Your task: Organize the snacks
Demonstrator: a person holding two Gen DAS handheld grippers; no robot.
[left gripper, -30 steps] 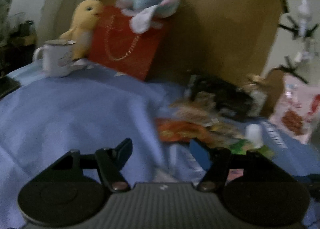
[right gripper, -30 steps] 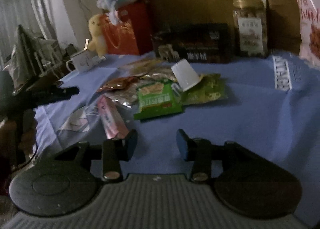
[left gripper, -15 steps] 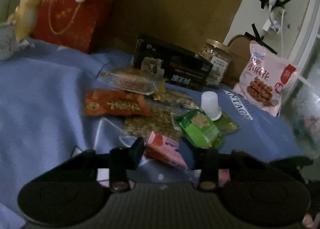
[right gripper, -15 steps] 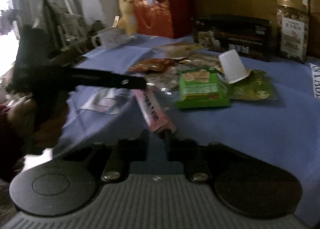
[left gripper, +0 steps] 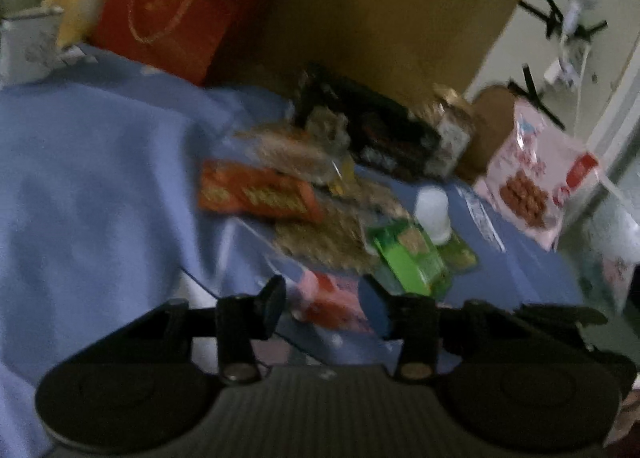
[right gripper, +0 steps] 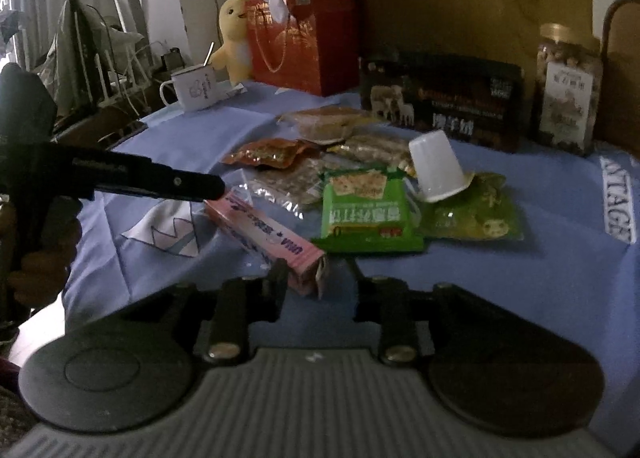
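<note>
Several snacks lie on a blue cloth (right gripper: 500, 282). A long pink box (right gripper: 264, 234) lies at the near left; it also shows in the left wrist view (left gripper: 328, 300). A green packet (right gripper: 366, 209), a tipped white cup (right gripper: 436, 167), an orange packet (right gripper: 268, 151) and clear bags sit behind it. My left gripper (left gripper: 324, 306) is open, its fingers either side of the pink box's far end. My right gripper (right gripper: 318, 282) is open, its fingers either side of the box's near end. The left gripper's finger (right gripper: 160, 181) shows from the side.
A black box (right gripper: 440, 97), a nut jar (right gripper: 568, 85), a red gift bag (right gripper: 304, 41) with plush toys and a white mug (right gripper: 196, 89) stand along the back. A pink snack bag (left gripper: 536, 177) leans at the far right. A brown board stands behind.
My right gripper has opened from nearly shut, and the pink box's end now lies between its fingers. My left gripper has opened wider around the box's other end; its view tilted.
</note>
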